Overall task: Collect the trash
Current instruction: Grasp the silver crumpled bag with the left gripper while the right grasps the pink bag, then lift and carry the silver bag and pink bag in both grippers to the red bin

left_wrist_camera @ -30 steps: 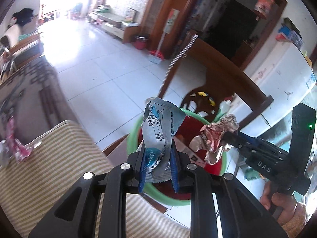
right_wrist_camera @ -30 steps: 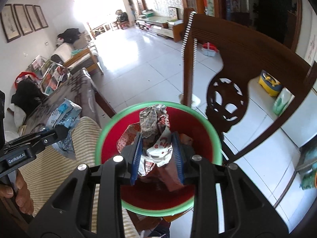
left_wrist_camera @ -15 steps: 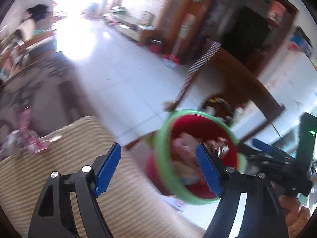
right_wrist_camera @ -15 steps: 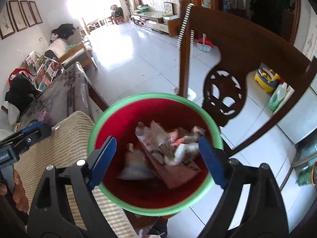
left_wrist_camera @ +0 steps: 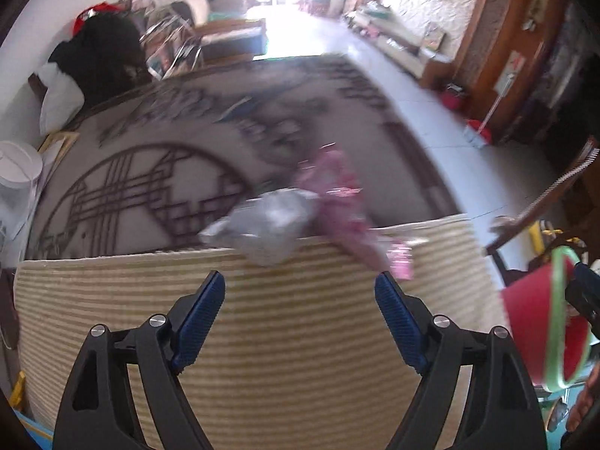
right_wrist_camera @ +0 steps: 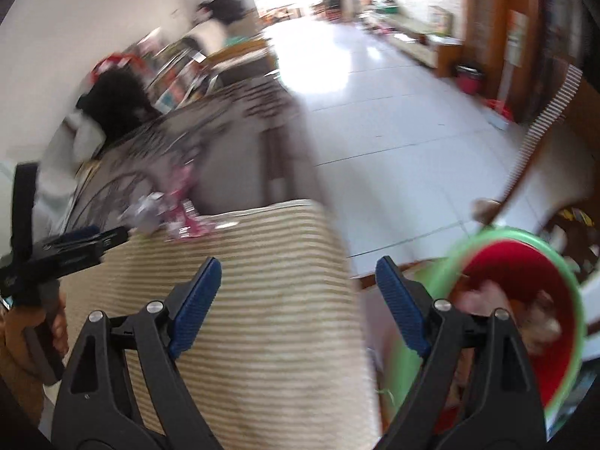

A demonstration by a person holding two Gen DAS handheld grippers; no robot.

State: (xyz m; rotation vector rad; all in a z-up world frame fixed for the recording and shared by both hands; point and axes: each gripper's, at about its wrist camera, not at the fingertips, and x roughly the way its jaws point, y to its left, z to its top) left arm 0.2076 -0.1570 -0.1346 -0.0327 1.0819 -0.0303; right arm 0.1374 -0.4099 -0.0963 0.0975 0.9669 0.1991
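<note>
Ribbed beige cloth (left_wrist_camera: 300,337), crinkled silver wrapper (left_wrist_camera: 270,225) (blurred), glossy pink wrapper (left_wrist_camera: 345,206); left hand-held gripper (left_wrist_camera: 300,300) opening, right hand-held gripper (right_wrist_camera: 296,285) wide, both empty

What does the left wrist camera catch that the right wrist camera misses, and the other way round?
Only the left wrist view shows the red bin from outside, its contents hidden, and a white tub at the far left.

Only the right wrist view looks into the bin, showing trash inside, plus the left gripper from the side.

Both show the striped mat, the silver wrapper and the pink wrapper.
</note>
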